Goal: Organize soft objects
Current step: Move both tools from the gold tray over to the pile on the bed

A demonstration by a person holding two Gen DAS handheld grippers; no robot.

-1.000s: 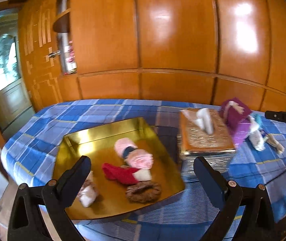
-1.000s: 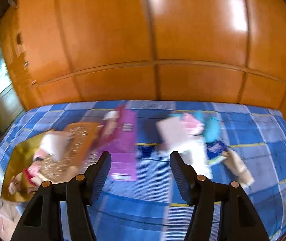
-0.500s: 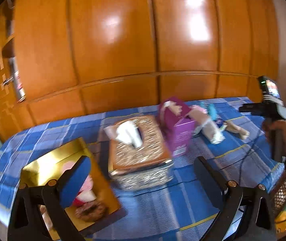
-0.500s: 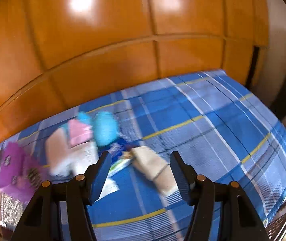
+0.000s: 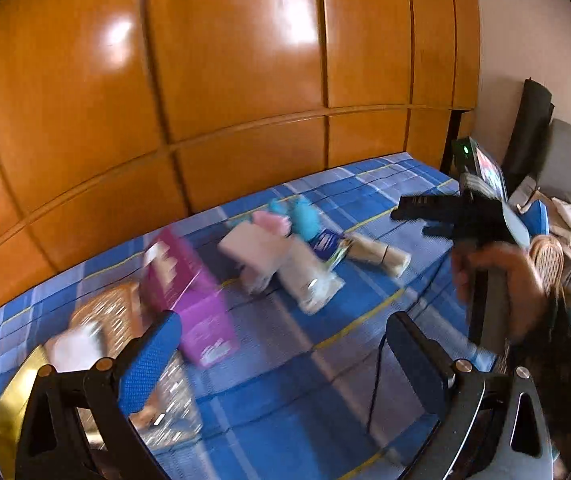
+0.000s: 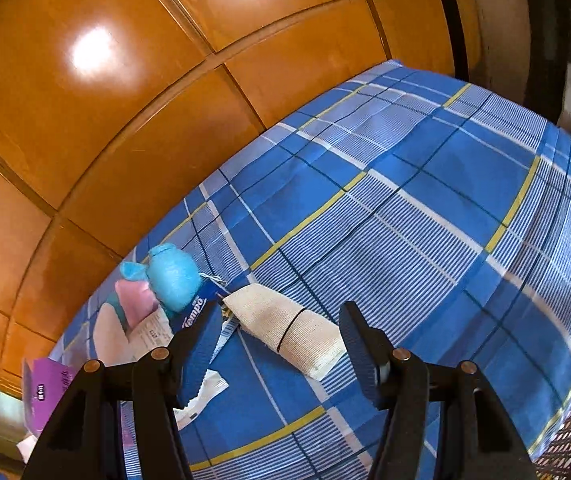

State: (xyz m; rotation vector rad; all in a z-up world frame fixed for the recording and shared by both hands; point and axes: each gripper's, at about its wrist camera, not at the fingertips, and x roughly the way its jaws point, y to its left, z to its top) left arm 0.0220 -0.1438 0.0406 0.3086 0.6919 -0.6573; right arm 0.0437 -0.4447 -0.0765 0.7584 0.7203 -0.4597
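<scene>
Right gripper spread wide over cream rolled cloth lying on blue plaid tablecloth, beside turquoise pouch. Left gripper gaping too, empty, purple tissue box ahead.

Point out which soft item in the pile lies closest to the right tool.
The cream cloth roll with a black band, lying right ahead of the open right tool. The blue plush and pink piece lie farther back, toward the wall.

Left gripper and right gripper both angled downward, jaws apart, empty.
</scene>
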